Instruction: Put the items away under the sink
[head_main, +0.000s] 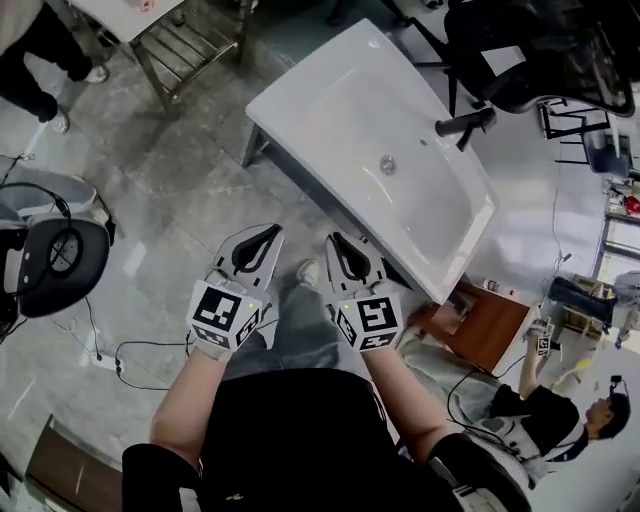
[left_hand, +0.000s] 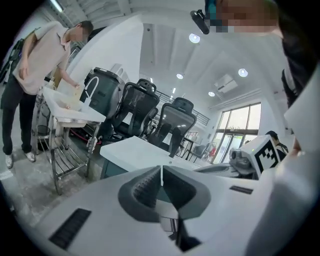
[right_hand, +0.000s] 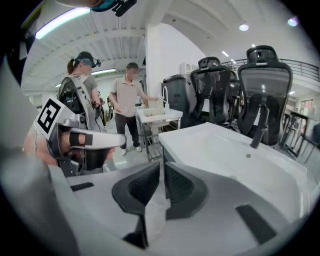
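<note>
Here, left claw (head_main: 264, 232) and right claw (head_main: 336, 241) hang clenched, empty, near the white sink (head_main: 330, 100).

The sink (head_main: 340, 110) blocks ahead; bare floor (head_main: 180, 200) lies open left.

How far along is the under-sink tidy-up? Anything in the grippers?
Done: can't confirm stowage. No items sit on the sink, but the space beneath it is hidden. In hand: nothing. The left gripper and right gripper are both shut and empty, side by side before the sink. Left: no loose items visible nearby, so possibly nothing.
</note>
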